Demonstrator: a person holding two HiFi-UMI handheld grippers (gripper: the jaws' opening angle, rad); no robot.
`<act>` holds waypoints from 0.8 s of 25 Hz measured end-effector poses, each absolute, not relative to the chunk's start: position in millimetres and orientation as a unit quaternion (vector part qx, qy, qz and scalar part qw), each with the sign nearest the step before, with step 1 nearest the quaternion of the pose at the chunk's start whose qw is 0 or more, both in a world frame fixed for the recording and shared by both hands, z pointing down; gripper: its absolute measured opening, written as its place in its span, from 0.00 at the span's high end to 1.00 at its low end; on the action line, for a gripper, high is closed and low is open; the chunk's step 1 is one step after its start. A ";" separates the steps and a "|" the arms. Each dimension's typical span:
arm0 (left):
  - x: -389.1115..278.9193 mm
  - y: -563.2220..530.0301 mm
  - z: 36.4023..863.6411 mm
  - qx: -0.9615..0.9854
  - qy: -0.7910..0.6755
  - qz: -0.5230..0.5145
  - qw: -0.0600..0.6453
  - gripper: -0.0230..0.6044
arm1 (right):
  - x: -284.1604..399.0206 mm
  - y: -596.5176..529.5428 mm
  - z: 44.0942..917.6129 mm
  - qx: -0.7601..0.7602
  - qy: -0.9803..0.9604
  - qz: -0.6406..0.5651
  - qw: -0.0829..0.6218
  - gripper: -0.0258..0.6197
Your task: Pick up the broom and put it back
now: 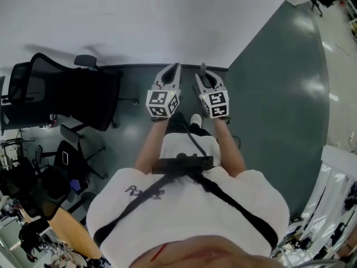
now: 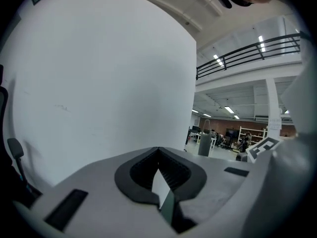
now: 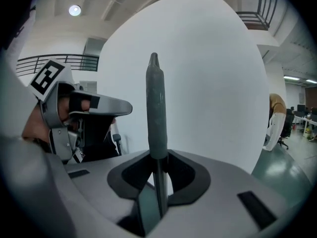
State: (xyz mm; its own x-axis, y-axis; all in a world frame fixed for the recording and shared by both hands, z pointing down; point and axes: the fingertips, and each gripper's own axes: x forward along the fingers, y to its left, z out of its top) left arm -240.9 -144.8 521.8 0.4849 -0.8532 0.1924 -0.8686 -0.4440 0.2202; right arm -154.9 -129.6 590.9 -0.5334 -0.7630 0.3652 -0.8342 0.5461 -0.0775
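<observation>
The broom shows only as its grey handle (image 3: 156, 103), upright between the jaws of my right gripper (image 3: 157, 157), which is shut on it. The top end of the handle rises above the jaws, and the broom's head is hidden. In the head view my right gripper (image 1: 203, 69) and left gripper (image 1: 177, 67) are held side by side in front of the person's body, both pointing at the white wall (image 1: 139, 21). My left gripper (image 2: 158, 150) has its fingertips together with nothing between them. From the right gripper view the left gripper (image 3: 94, 105) is close by on the left.
Black office chairs (image 1: 67, 91) stand to the left against the wall. Green floor (image 1: 279, 94) stretches to the right past the wall's end. A wooden table corner (image 1: 72, 233) lies at the lower left. A person in a yellow top (image 3: 277, 108) stands far right.
</observation>
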 end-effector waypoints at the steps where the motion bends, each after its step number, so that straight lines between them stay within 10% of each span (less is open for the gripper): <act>1: -238.1 -148.3 531.6 0.849 -0.505 0.032 0.152 0.94 | -153.4 -133.1 604.4 0.460 -0.865 0.127 0.154 0.81; 20: -244.8 -224.3 734.3 0.828 -0.477 0.101 0.277 0.94 | -157.4 -209.3 849.0 0.419 -0.824 0.245 0.291 0.81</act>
State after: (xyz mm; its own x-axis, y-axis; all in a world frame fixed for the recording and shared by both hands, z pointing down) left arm -244.8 -224.3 734.3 0.5243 -0.7338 0.4321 -0.8459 -0.3908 0.3630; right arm -157.4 -209.3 849.0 -0.4794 -0.5476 0.6858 -0.8333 0.5291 -0.1600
